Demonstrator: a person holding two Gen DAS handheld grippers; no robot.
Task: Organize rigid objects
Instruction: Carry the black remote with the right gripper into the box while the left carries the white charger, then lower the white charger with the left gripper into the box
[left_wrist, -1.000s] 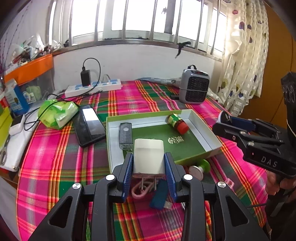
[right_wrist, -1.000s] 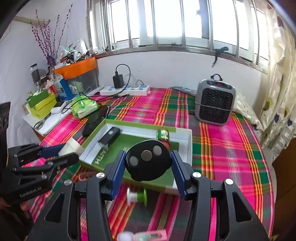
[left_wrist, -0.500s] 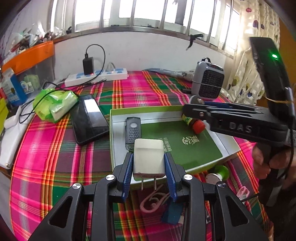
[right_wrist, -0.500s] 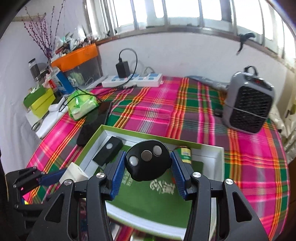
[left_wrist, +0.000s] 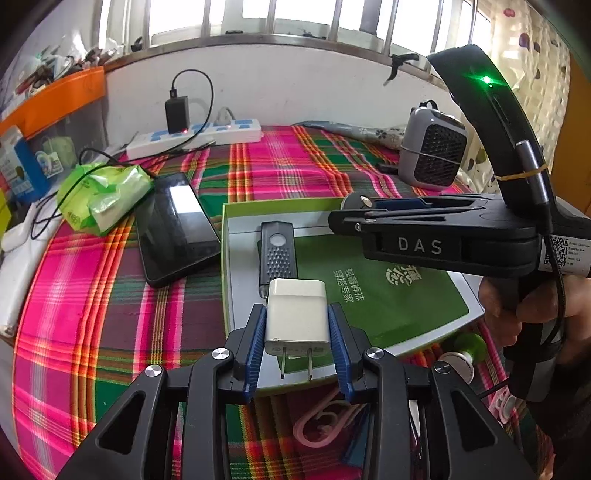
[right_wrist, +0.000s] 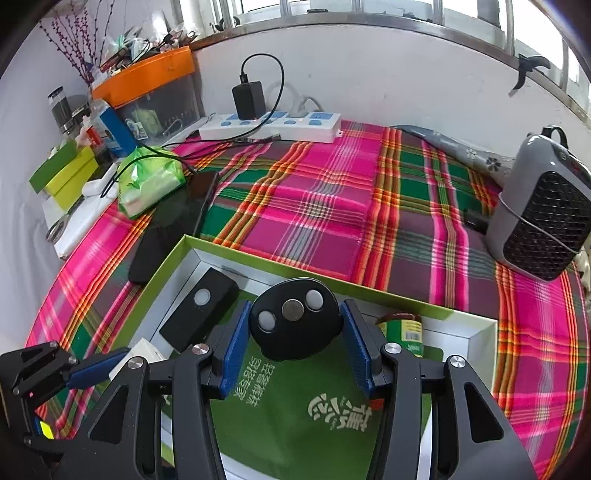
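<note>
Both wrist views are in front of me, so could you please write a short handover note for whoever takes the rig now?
Left tongs: shut on the white charger plug, held over the near edge of the green box.
Right tongs: shut on the black round remote, held over the box interior.
Already in the box: the black rectangular remote and the small green jar.
Left to do: release plug and round remote into the box, then collect the pink clip and the green-and-white reel lying on the cloth beside it.
</note>
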